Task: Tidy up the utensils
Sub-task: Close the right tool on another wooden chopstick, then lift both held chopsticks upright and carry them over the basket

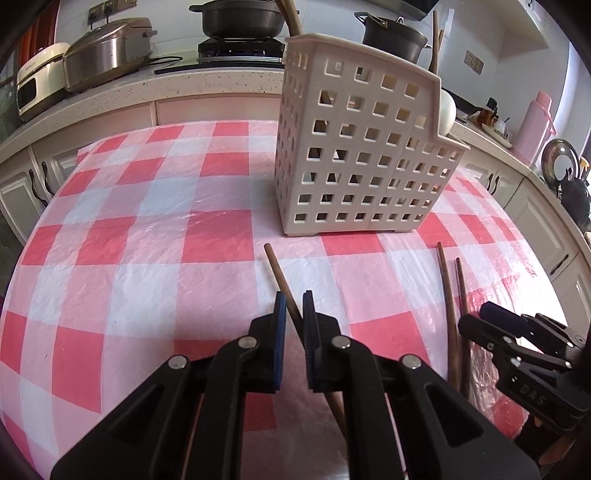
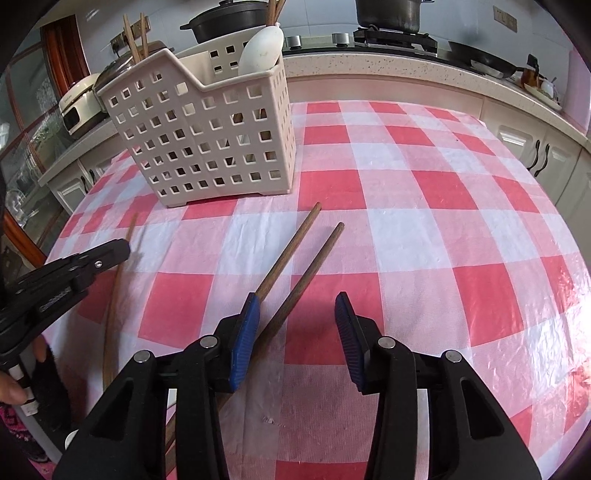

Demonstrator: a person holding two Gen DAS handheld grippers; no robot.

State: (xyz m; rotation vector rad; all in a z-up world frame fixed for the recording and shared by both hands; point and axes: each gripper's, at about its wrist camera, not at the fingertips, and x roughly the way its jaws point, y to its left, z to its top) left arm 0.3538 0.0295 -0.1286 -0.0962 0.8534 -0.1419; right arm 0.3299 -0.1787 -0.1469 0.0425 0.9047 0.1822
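Observation:
A beige perforated utensil basket (image 1: 354, 155) stands on the checked tablecloth; it also shows in the right wrist view (image 2: 207, 136), holding a white spoon (image 2: 260, 50) and chopsticks. My left gripper (image 1: 293, 306) has its jaws narrowly apart around a single brown chopstick (image 1: 280, 277); whether the pads press it is unclear. In the right wrist view this chopstick (image 2: 110, 314) lies blurred under the left gripper (image 2: 110, 253). My right gripper (image 2: 295, 317) is open over two brown chopsticks (image 2: 306, 262) lying side by side; one passes between its fingers. The pair also shows in the left wrist view (image 1: 448, 295).
The table (image 1: 129, 240) is covered in pink and white plastic cloth. A counter behind holds a rice cooker (image 1: 107, 51), black pots (image 1: 240, 18) on a stove and a pink thermos (image 1: 533, 122). White cabinets (image 2: 535, 155) line the far side.

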